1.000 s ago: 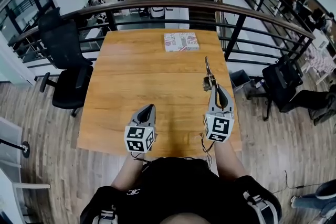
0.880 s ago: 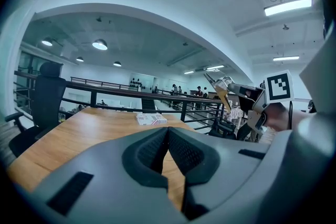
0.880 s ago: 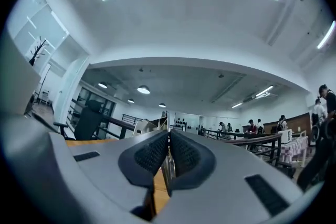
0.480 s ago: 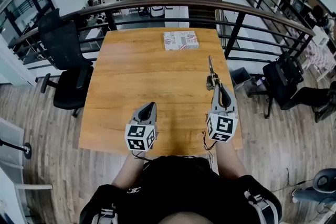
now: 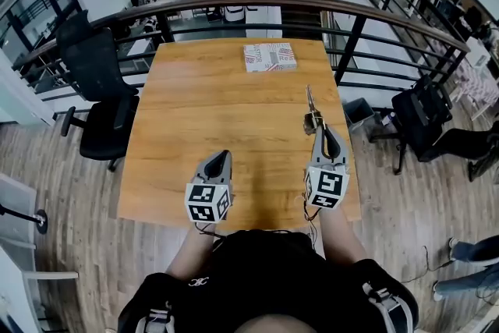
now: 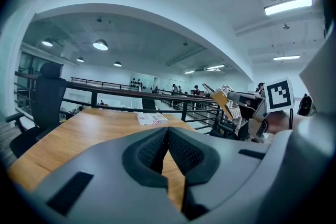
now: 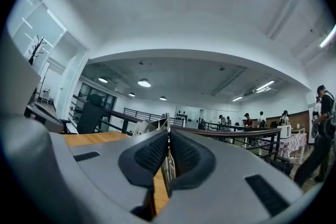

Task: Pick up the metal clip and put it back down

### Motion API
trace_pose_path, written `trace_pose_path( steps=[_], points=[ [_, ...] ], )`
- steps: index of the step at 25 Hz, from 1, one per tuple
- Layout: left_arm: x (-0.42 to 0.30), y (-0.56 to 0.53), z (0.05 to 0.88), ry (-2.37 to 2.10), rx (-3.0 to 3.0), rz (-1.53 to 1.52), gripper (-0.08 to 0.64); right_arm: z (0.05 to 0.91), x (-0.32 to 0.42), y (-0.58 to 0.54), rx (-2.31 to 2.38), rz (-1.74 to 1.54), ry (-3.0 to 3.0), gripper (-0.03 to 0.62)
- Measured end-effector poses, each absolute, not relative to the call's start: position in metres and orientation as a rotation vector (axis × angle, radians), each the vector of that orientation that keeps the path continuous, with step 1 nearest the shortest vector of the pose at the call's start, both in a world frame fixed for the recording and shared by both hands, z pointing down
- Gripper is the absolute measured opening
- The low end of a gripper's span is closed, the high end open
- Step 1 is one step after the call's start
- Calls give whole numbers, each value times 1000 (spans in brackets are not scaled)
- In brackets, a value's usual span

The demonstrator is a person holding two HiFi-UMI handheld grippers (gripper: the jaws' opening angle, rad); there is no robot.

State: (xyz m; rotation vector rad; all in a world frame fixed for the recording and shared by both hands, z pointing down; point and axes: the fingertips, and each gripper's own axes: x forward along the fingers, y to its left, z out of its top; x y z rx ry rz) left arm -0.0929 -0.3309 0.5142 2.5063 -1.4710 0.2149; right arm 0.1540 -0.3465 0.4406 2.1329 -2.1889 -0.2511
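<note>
The metal clip [image 5: 309, 103] is a thin silvery piece that sticks out forward from my right gripper [image 5: 316, 125], held above the right side of the wooden table [image 5: 203, 105]. In the right gripper view the pads are shut on the clip [image 7: 167, 162], whose edge runs up between them to the tips of the gripper [image 7: 168, 136]. My left gripper [image 5: 221, 157] hovers over the table's near edge, shut with nothing in it. The left gripper view shows the left gripper [image 6: 167, 134] with its pads together, and the held clip [image 6: 221, 98] off to its right.
A white patterned box [image 5: 269, 58] lies at the table's far edge. A black office chair [image 5: 97, 82] stands left of the table. A dark railing [image 5: 351, 35] runs behind and along the right. A black bag [image 5: 421, 121] sits on the floor to the right.
</note>
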Motion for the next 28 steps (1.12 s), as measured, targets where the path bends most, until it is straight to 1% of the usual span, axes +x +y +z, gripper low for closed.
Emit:
trace_pose_path(
  steps=[8, 14, 22, 28],
  points=[
    [-102, -331, 520, -1486, 2491, 226, 17, 493, 127, -365, 1969, -284, -2083, 26],
    [-112, -333, 521, -1507, 2473, 207, 17, 541, 97, -365, 1766, -394, -2009, 26],
    [-124, -327, 519, -1522, 2457, 205, 17, 626, 82, -383, 1564, -396, -1868, 25],
    [-136, -326, 516, -1548, 2444, 212, 17, 684, 85, -379, 1454, -340, -1754, 25]
  ],
)
